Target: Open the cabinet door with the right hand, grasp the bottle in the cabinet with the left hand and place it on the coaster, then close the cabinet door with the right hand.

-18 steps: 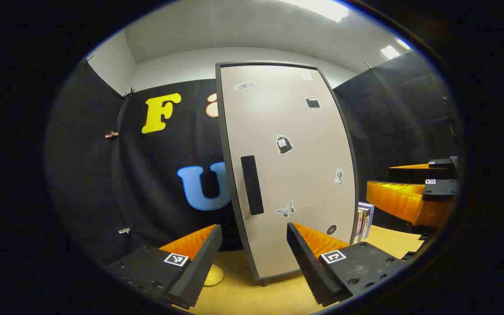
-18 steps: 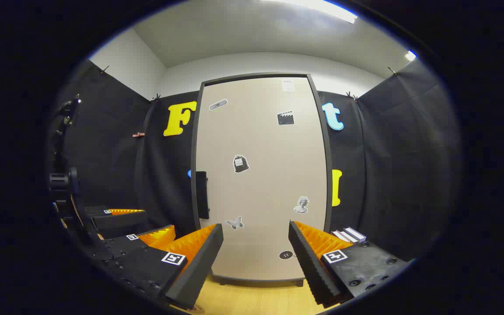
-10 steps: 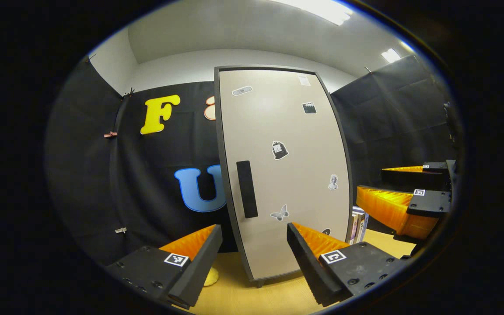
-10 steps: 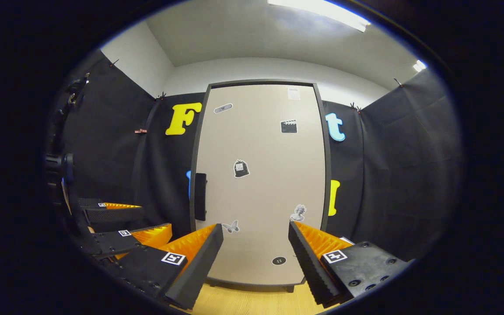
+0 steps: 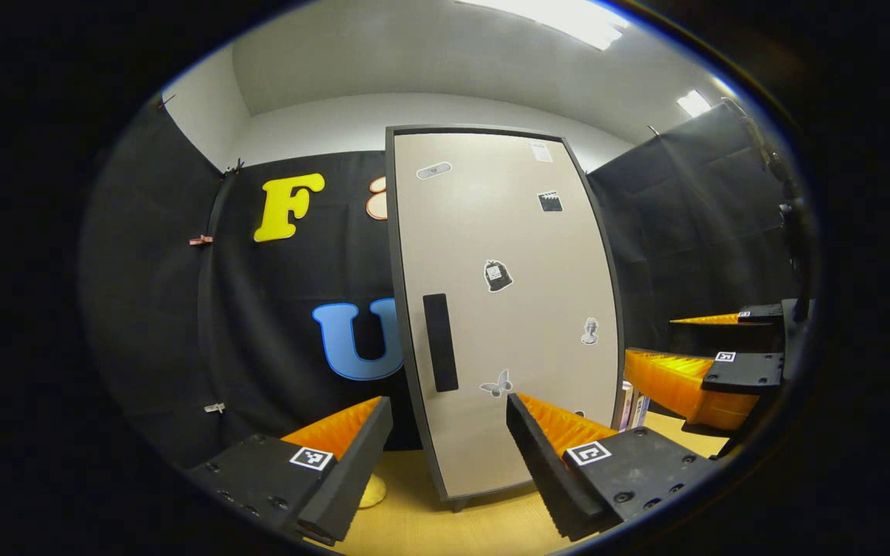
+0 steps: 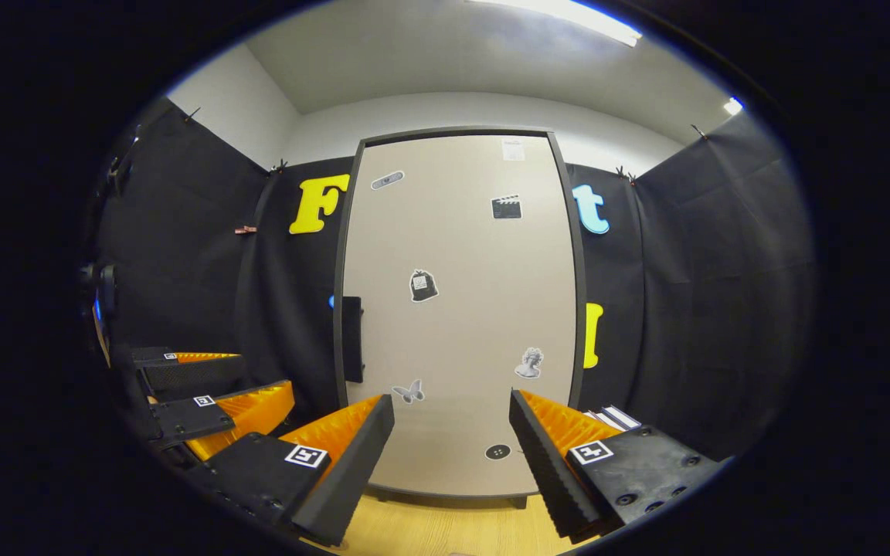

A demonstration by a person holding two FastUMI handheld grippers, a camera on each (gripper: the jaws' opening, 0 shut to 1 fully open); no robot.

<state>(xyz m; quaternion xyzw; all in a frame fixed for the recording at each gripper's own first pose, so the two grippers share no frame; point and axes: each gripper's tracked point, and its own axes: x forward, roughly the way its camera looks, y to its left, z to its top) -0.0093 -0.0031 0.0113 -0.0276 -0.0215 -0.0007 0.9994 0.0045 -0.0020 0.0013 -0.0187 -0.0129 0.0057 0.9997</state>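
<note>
I count one closed cabinet door [image 6: 456, 309] with one black handle [image 5: 440, 342], just ahead of my two gaping grippers, left [image 5: 445, 455] and right [image 6: 449, 455].

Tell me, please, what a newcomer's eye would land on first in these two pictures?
The tall beige cabinet door dominates the middle of both views; it is closed, dotted with small stickers, with a dark handle at its left edge. In the foreground the right gripper stands open and empty before the door, above the wooden table. The left gripper is open too, with a yellow coaster just beyond its left finger.
</note>
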